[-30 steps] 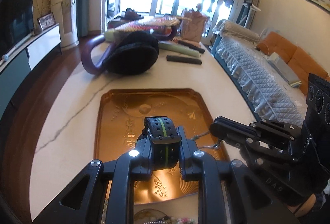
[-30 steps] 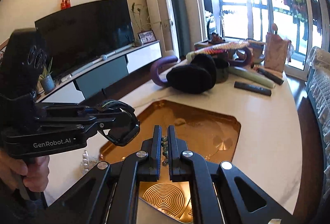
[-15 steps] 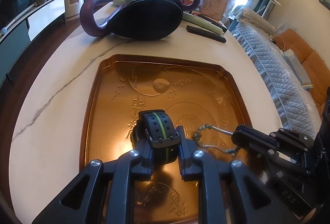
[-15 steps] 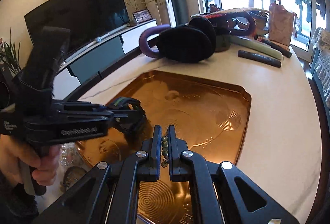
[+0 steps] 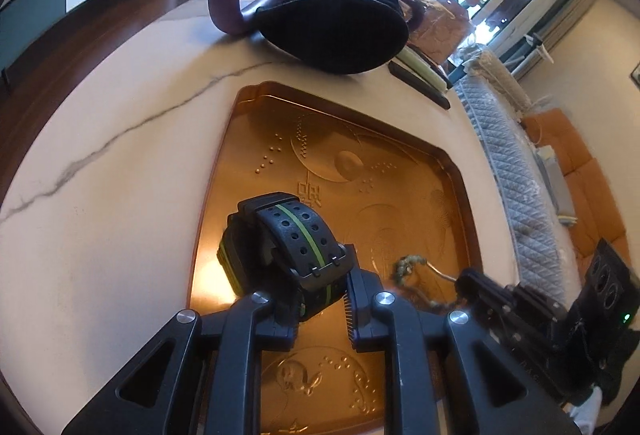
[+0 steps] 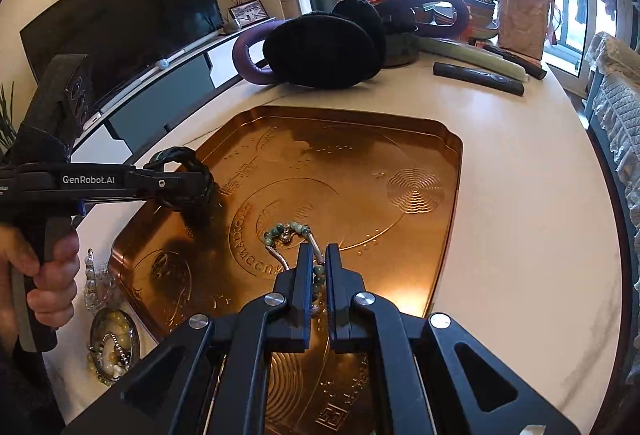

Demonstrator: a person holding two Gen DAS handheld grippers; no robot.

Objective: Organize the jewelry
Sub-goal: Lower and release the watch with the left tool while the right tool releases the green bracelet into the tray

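Watch (image 5: 288, 251) is down at the left side of the copper tray (image 5: 456, 171), case apparently touching the tray floor. My left gripper (image 5: 320, 309) has its jaws spread; the right pad looks clear of the strap, and I can't tell whether the left pad touches it. Reads to me as release in progress.

Bead bracelet (image 6: 286, 233) lies mid-tray, loop end on the metal, tail end running up between my right gripper (image 6: 316, 275) fingers. Those jaws are nearly together, pinching the strand.

To do this step well:
- left: back out straight along the finger axis so the pad doesn't drag the strap and roll the watch.
- right: lower until the strand goes slack on the tray, then let go, keeping it apart from the watch.

Hard to make out:
- watch face: hidden under the strap in both views.
- bracelet under my right fingers: can't see how much strand is caught.
- more jewelry (image 6: 108, 347), pearly and beaded, off the tray's near-left corner on the table (image 6: 520, 195); partly cut off by my own frame, can't count the pieces.
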